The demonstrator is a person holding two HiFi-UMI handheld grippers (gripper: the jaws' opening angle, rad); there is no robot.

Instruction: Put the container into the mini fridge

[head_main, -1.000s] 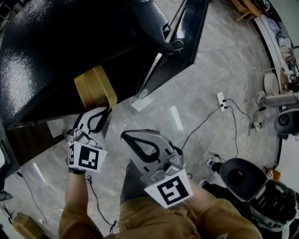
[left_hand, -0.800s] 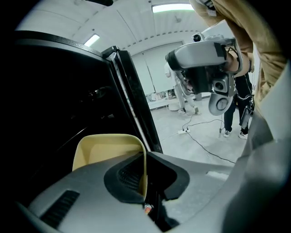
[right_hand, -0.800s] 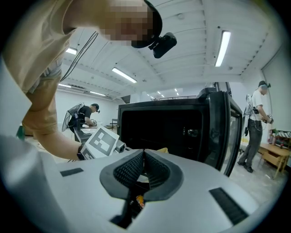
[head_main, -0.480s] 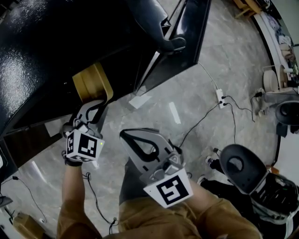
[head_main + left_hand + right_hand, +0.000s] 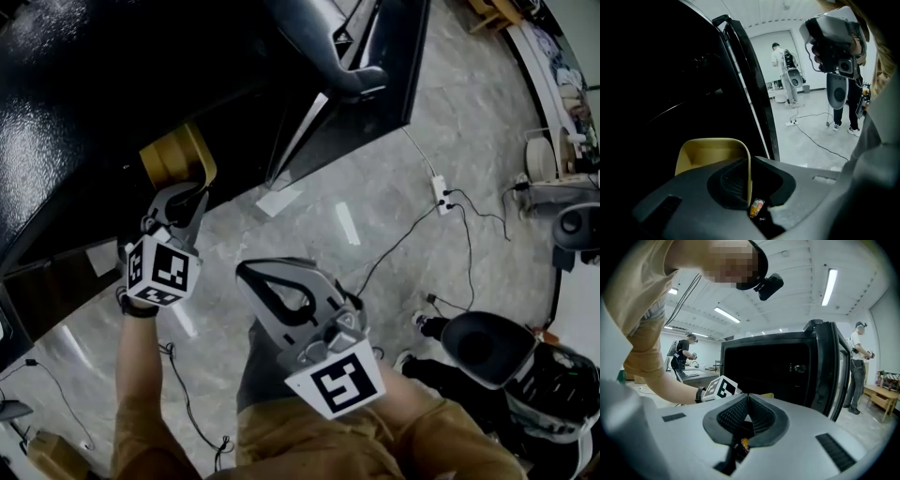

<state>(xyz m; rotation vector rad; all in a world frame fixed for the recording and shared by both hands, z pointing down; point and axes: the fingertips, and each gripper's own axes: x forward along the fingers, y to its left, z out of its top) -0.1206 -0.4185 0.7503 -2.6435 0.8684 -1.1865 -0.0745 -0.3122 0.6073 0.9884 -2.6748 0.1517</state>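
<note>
The yellow container point(image 5: 173, 157) sits half under the top edge of the black mini fridge point(image 5: 84, 103), whose door point(image 5: 375, 75) stands open to the right. My left gripper point(image 5: 187, 195) is shut on the container's near wall. In the left gripper view the container point(image 5: 710, 157) is held at the dark fridge opening, with the jaws closed over its right wall. My right gripper point(image 5: 244, 272) is shut with nothing in it and hangs near my body, well clear of the fridge. In the right gripper view its jaws point(image 5: 747, 401) point at the fridge point(image 5: 778, 371) and the left gripper's marker cube point(image 5: 721, 387).
A power strip point(image 5: 442, 199) with cables lies on the marble floor right of the door. Someone with dark gear point(image 5: 487, 347) stands close at the lower right. Other people point(image 5: 780, 61) work further off in the room.
My left gripper has moved forward and up, carrying the yellow container further under the fridge's edge. The right gripper has hardly moved.
</note>
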